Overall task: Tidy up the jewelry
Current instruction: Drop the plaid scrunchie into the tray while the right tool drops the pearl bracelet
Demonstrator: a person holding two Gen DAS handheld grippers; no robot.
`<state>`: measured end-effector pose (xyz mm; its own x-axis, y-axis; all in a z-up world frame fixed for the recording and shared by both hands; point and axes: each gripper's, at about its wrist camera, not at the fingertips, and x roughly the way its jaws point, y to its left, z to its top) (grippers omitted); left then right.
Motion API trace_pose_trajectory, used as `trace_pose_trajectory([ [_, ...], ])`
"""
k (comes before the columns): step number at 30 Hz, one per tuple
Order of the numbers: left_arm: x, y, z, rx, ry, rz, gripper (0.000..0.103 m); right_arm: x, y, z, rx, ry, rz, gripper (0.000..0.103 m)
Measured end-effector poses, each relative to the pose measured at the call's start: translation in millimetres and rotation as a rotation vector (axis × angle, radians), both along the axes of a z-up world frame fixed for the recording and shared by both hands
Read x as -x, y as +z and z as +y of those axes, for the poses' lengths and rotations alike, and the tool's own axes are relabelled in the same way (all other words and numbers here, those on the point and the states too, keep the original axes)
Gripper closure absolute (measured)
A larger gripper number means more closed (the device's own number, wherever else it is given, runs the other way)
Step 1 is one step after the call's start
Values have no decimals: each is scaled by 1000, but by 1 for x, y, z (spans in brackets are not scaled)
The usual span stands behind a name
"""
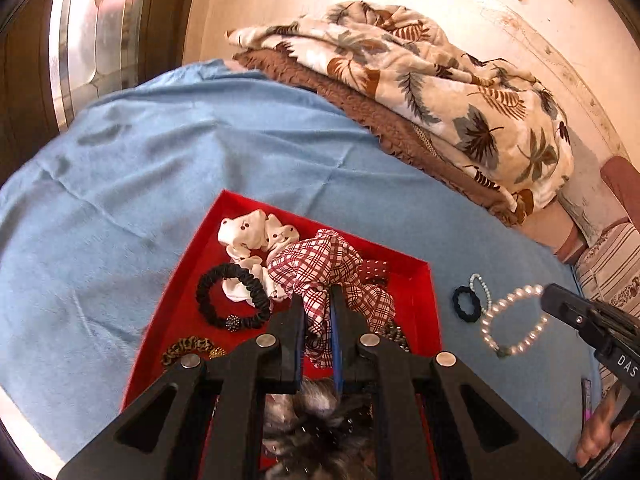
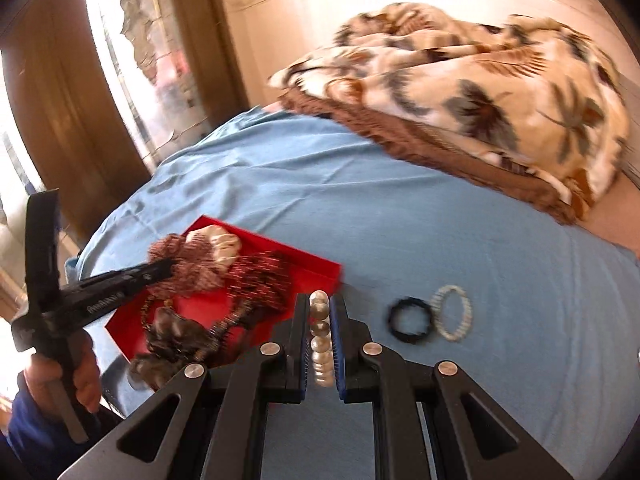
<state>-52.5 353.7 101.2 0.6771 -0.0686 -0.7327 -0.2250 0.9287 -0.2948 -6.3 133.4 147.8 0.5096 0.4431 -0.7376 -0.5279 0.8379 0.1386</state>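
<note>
Red shallow cardboard tray (image 1: pixel 418 280) on the blue bedsheet (image 1: pixel 200 160) already holds most pieces: white dotted fabric scrunchie (image 1: pixel 248 236), black satin scrunchie (image 1: pixel 232 296), leopard-print band (image 1: pixel 188 348). Left hand-held gripper (image 1: pixel 318 304) is closed on the red-and-white plaid fabric scrunchie (image 1: pixel 328 264), above the tray. Right hand-held gripper (image 2: pixel 320 308) is clamped on the white pearl bead bracelet (image 2: pixel 320 340), just right of the tray. Remaining on the sheet, beyond the right gripper: small black hair tie (image 2: pixel 410 320), pale bead bracelet (image 2: pixel 454 316). Furry grey item under the left gripper is mostly hidden; right view is blurred.
</note>
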Motion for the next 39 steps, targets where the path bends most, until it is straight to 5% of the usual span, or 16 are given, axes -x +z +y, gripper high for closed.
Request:
trace_pose_trajectory([
  [10,-20,-30,3,-28,4,124,93,-33,-43,76,67,52,60,92],
  [19,-15,-27,-1,-101,8,117,87,-58,-81,75,165,1,103,91],
  [25,-5,-16,-8,-129,-1,57,77,-55,-79,70,161,-6,90,90],
  [29,4,-7,-13,-180,10,7,62,-46,-72,70,168,2,57,67],
  [39,13,1,-15,-250,53,-27,52,-25,-51,24,142,-52,22,64],
])
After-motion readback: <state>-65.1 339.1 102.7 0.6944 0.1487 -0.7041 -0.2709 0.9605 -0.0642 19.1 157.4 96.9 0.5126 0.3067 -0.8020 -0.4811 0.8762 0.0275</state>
